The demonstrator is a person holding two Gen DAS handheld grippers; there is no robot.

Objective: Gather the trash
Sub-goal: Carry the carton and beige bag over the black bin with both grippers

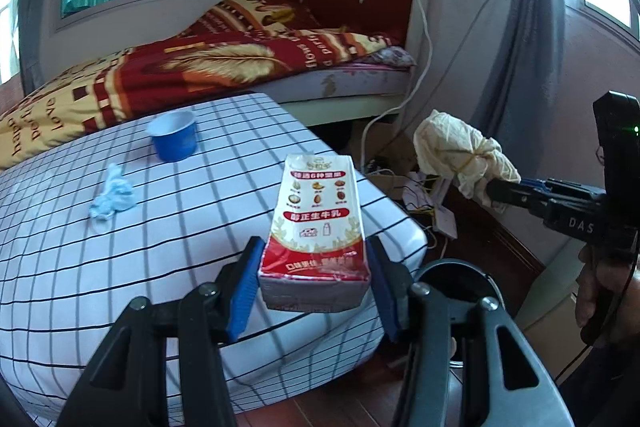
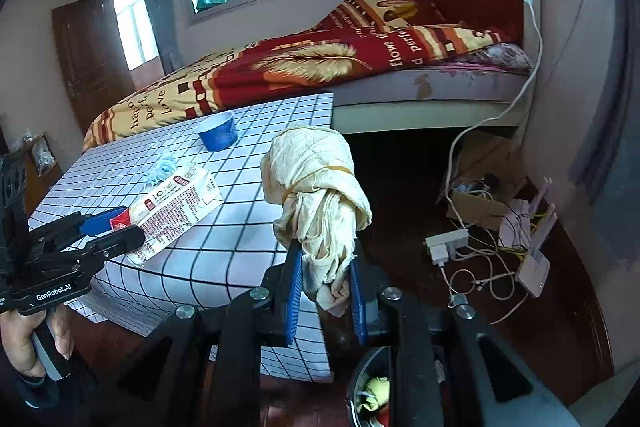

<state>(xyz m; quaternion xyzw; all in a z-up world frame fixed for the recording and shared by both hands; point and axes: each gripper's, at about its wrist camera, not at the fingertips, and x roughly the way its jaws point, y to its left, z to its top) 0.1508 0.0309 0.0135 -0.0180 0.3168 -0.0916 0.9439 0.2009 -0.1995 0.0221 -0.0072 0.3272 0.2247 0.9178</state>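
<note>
My left gripper (image 1: 316, 263) is shut on a red and white milk carton (image 1: 318, 227) and holds it above the near edge of the checked table (image 1: 80, 267); the carton also shows in the right wrist view (image 2: 176, 211). My right gripper (image 2: 326, 279) is shut on a cream crumpled cloth bundle (image 2: 316, 187), held in the air right of the table; the bundle also shows in the left wrist view (image 1: 456, 155). A blue cup (image 1: 174, 137) and a crumpled pale blue tissue (image 1: 112, 193) lie on the table. A dark trash bin (image 2: 372, 391) stands on the floor below the right gripper, with trash inside.
A bed (image 1: 200, 67) with a red and yellow quilt stands behind the table. A white cable, a power strip (image 2: 446, 241), a router and a cardboard box (image 2: 480, 195) lie on the dark wooden floor to the right, by the wall.
</note>
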